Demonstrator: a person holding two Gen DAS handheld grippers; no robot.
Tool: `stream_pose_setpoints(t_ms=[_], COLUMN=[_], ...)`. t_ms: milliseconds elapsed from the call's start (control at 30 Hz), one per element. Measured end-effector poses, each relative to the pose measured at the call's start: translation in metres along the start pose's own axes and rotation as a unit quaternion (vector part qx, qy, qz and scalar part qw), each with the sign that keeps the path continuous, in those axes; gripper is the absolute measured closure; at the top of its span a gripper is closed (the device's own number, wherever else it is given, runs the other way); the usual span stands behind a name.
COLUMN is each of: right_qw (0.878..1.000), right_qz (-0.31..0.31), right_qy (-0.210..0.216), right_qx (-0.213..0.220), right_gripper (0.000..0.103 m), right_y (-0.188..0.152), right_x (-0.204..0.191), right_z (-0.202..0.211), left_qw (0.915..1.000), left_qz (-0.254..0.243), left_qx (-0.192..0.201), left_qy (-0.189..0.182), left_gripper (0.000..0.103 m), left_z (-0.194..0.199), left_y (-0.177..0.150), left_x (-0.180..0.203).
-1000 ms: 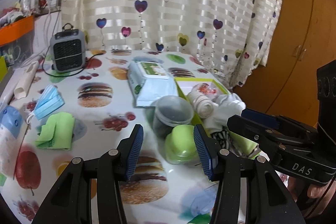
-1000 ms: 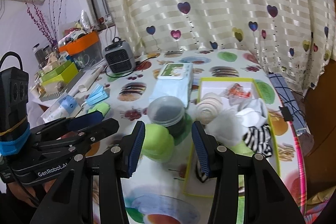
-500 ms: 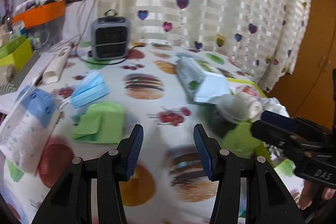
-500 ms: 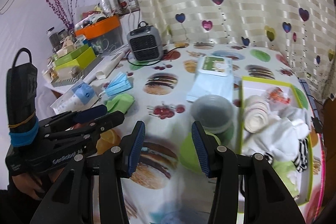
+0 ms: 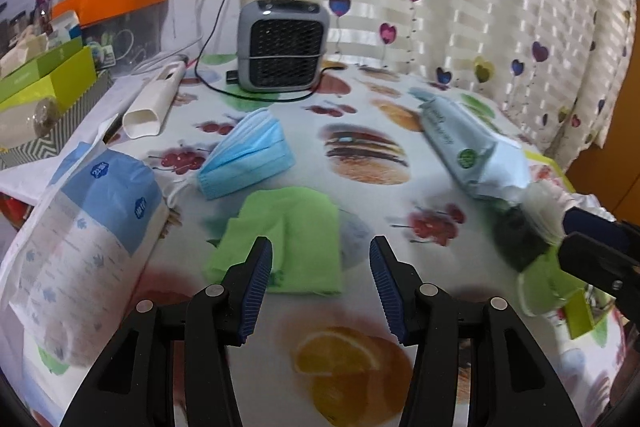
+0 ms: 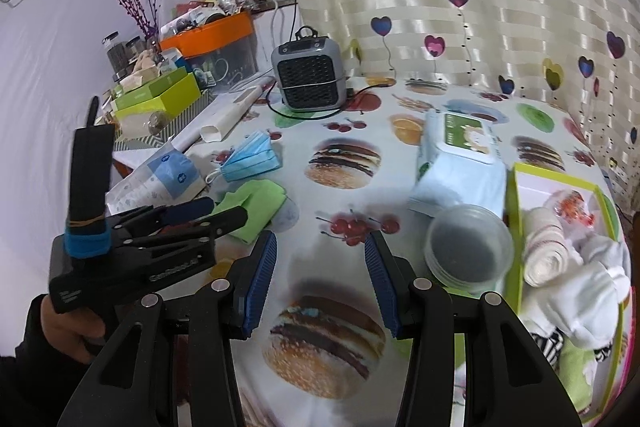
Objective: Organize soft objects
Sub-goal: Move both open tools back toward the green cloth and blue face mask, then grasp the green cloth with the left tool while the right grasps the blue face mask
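Observation:
A folded green cloth [image 5: 294, 237] lies on the fruit-print table just ahead of my open, empty left gripper [image 5: 320, 291]; it also shows in the right wrist view [image 6: 256, 205]. A blue face mask [image 5: 244, 155] lies behind it. A green-rimmed tray [image 6: 514, 227] at the right holds a rolled bandage [image 6: 544, 251], white socks [image 6: 592, 275] and other soft items. My right gripper [image 6: 320, 283] is open and empty above the table's middle. The left gripper [image 6: 188, 223] shows in the right wrist view, near the green cloth.
A wet-wipes pack [image 6: 460, 163], a clear lidded tub [image 6: 468, 247], a grey heater [image 5: 282, 47] with its cord, a white tube [image 5: 154, 103] and a tissue bag [image 5: 84, 239] stand around. Boxes [image 6: 160, 99] crowd the far left edge.
Both grippers have swung left, away from the tray and green cup. The green cloth and mask now lie in front of the left gripper. Both stay open.

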State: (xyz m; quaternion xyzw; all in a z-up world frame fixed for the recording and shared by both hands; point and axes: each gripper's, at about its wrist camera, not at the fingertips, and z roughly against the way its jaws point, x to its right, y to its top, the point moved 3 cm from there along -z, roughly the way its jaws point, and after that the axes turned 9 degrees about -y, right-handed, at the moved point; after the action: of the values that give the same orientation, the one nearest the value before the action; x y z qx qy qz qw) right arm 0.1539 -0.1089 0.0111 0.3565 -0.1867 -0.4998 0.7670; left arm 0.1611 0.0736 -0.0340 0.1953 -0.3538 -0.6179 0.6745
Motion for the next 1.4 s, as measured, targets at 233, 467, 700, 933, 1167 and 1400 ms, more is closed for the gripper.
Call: stream_pose_setpoints(t_ms=[233, 467, 700, 933, 1167, 1400], right_qw=[1.000, 1.000, 1.000, 1.000, 0.999, 0.997], right_qz=[0.004, 0.006, 0.006, -0.002, -0.002, -0.010], right_qy=[0.004, 0.005, 0.003, 0.018, 0.045, 0.068], right_qx=[-0.007, -0.012, -0.009, -0.015, -0.029, -0.043], right_gripper=[0.056, 0.056, 0.056, 0.056, 0.056, 0.056], right_y=[0.006, 0.012, 0.025, 0.043, 0.054, 0.071], right_x=[-0.007, -0.011, -0.016, -0.026, -0.046, -0.066], right_z=[-0.017, -0.029, -0.040, -0.063, -0.089, -0.121], left_qw=[0.9996, 0.9983, 0.9976, 0.9991, 0.9996, 0.9977], left_qz=[-0.011, -0.022, -0.022, -0.002, 0.023, 0.042], left_qx=[-0.021, -0.046, -0.043, -0.034, 0.015, 0.052], left_qy=[0.013, 0.028, 0.050, 0.025, 0.011, 0.007], left_gripper=[0.048, 0.048, 0.079, 0.097, 0.097, 0.097], left_z=[-0.024, -0.042, -0.039, -0.025, 0.012, 0.050], left_y=[0.006, 0.000, -0.001, -0.005, -0.004, -0.005], left_x=[-0.010, -0.012, -0.016, -0.024, -0.035, -0.048])
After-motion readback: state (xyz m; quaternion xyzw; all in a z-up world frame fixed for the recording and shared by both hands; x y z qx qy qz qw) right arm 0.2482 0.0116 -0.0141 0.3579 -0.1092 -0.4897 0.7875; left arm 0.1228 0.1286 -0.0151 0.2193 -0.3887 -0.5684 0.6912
